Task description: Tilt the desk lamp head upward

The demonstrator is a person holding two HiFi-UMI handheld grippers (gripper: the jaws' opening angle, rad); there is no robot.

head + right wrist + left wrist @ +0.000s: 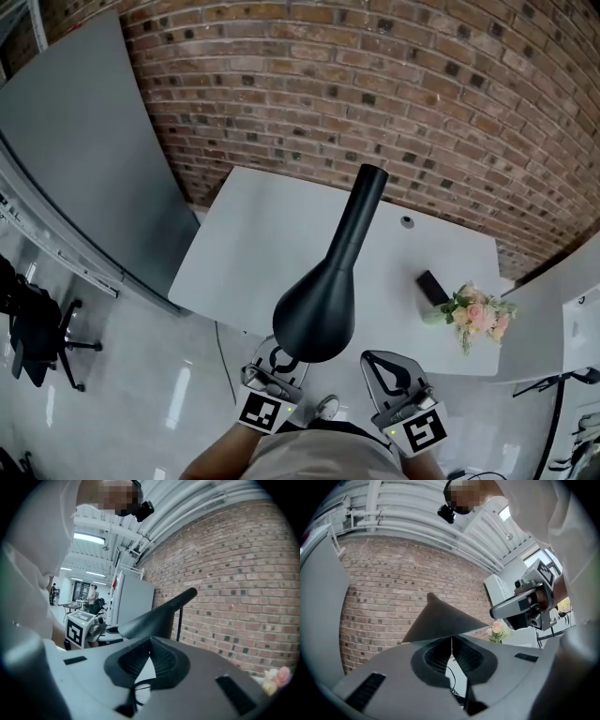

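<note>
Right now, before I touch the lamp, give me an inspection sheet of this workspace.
Surface: white desk set against the brick wall.
Job's things: black lamp head, reaching out past the desk's near edge, wide end toward the person.
Clutter: small black box and pink flowers at the desk's right end.
Grippers: left tongs shut, empty, just below the lamp head; contact cannot be told. Right tongs shut, empty, to the lamp head's right.
Cables: one thin cable hanging below the desk's near edge.
Surroundings: grey panel and office chair on the left.
</note>
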